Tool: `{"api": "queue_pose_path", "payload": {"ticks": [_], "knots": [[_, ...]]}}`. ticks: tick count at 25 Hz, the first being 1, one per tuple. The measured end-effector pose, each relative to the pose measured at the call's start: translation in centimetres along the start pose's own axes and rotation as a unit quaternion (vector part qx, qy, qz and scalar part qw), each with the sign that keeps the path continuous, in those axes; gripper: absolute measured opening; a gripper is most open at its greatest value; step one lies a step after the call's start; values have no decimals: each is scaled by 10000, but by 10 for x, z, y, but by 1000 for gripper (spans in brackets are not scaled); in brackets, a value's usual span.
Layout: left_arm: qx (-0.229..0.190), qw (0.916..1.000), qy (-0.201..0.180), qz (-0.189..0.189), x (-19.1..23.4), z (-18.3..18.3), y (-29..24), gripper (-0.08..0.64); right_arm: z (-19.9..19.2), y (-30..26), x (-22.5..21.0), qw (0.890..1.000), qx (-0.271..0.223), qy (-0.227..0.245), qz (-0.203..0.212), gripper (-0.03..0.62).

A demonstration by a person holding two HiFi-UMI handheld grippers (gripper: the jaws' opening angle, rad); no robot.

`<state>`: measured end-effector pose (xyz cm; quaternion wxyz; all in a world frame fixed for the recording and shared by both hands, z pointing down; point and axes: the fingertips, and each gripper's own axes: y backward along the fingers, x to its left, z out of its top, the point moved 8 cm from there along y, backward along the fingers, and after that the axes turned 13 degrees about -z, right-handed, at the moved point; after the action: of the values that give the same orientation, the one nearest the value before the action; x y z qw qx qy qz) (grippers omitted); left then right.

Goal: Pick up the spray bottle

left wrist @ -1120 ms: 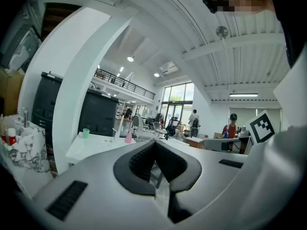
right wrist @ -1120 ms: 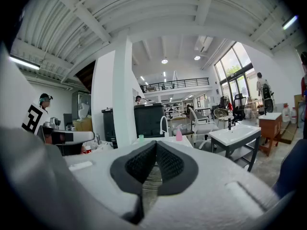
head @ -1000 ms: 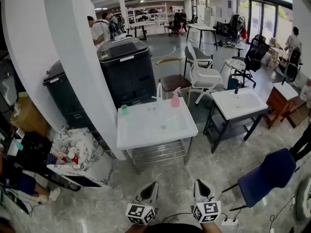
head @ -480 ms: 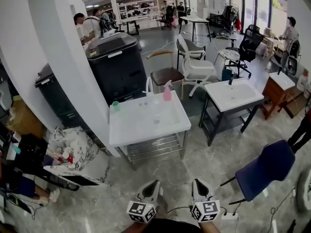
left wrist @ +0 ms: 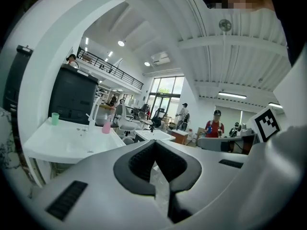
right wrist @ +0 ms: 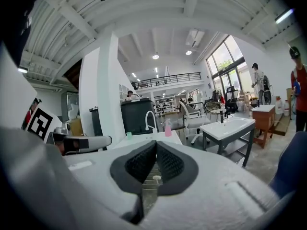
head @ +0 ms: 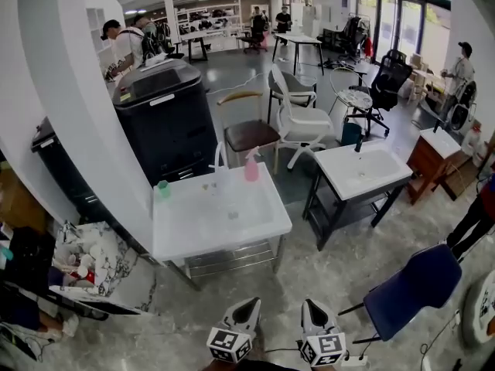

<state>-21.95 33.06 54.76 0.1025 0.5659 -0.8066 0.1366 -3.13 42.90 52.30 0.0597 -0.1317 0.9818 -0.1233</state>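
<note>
- Our left gripper [head: 244,309] and right gripper [head: 312,309] both have their jaws pressed together, with nothing between them.
- The pink spray bottle [head: 252,165] stands well ahead of both, at the far edge of the white sink unit [head: 186,230], beside the faucet [head: 220,158].
- We judge this to be the approach. Next we must close in and part one pair of jaws around the bottle.

Sink top [head: 186,226]: spray bottle [head: 251,166], green cup [head: 163,189]

The pink spray bottle [head: 251,166] stands upright on the back rim of the white sink [head: 193,226], just right of the faucet [head: 220,159].
</note>
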Motion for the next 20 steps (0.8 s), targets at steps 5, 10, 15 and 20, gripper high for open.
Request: {"api": "queue_pose_path", "payload": {"ticks": [5, 10, 15, 20], "knots": [[53, 10000, 35, -53, 60, 23, -54, 15, 25, -80, -13, 9998, 155, 46, -122, -2], [85, 9999, -3, -99, 130, 52, -107, 15, 48, -161, -15, 9994, 253, 73, -235, -2], [8, 9999, 25, -160, 190, 79, -151, 15, 74, -234, -7, 9993, 217, 178, -266, -2], [99, 9996, -1, -265, 239, 97, -182, 15, 92, -294, 0, 9991, 210, 225, -287, -2]]}}
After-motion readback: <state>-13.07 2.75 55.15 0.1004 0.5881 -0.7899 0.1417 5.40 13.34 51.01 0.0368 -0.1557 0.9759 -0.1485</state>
